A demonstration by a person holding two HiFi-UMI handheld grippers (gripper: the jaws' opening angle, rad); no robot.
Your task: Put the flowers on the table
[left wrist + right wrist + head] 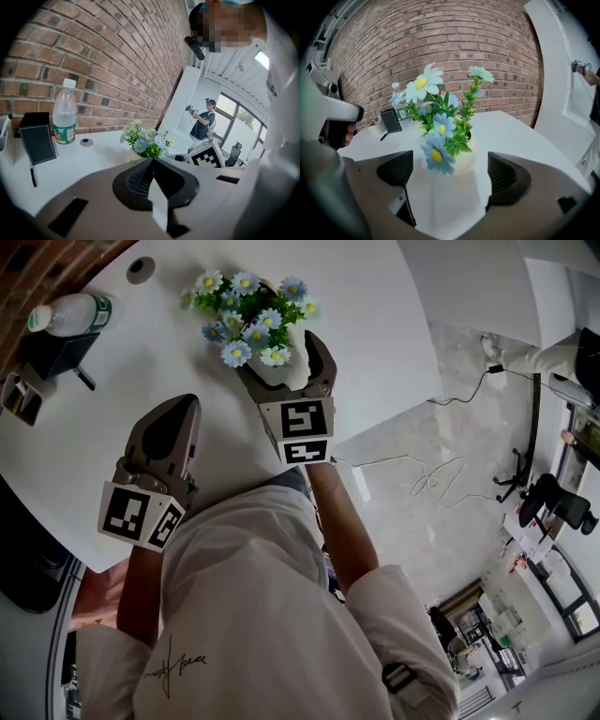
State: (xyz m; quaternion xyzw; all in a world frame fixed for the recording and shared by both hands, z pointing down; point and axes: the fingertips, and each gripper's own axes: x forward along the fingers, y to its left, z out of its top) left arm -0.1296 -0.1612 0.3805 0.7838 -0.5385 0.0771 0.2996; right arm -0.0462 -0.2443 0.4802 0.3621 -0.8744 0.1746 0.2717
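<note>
A small cream pot of blue and white artificial daisies (248, 320) stands upright on the white table (375, 315). In the right gripper view the flowers (440, 122) stand just beyond my jaws, and the pot (464, 161) sits on the table top. My right gripper (281, 357) is open, its jaws on either side of the pot's near side without touching it. My left gripper (169, 432) rests to the left, shut and empty. The left gripper view shows the flowers (146, 141) past its closed jaws.
A water bottle (70, 313) and a black stand (52, 352) sit at the table's far left, with a round cable hole (141, 269) nearby. A brick wall (440, 42) runs behind the table. Cables (441, 474) lie on the floor to the right.
</note>
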